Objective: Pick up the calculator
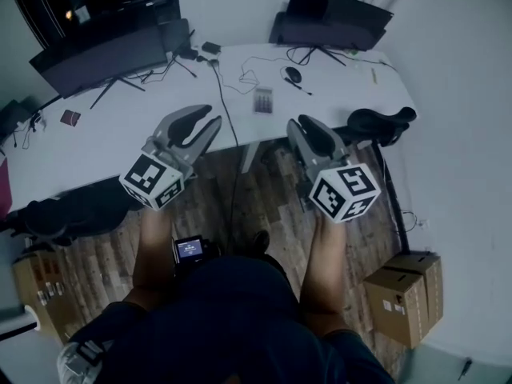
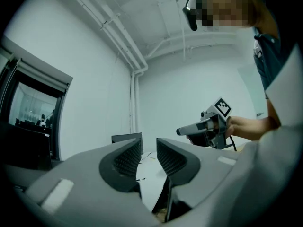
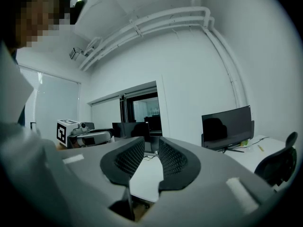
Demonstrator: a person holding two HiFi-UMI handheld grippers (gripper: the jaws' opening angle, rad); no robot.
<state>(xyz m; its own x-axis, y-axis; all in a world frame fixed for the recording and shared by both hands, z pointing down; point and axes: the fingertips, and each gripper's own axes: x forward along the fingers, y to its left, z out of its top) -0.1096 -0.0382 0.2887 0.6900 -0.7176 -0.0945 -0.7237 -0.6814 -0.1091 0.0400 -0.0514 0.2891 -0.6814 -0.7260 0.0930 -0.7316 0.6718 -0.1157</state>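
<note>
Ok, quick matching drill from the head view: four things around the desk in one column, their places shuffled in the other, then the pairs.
Things
1. calculator
2. black chair
3. cardboard boxes
4. monitor

Places
A. on the wood floor, lower right of the head view
B. standing at the far right corner of the desk
C. flat on the desk top, near its middle
D. at the desk's right end, near side

Pairs: 1-C, 2-D, 3-A, 4-B
</note>
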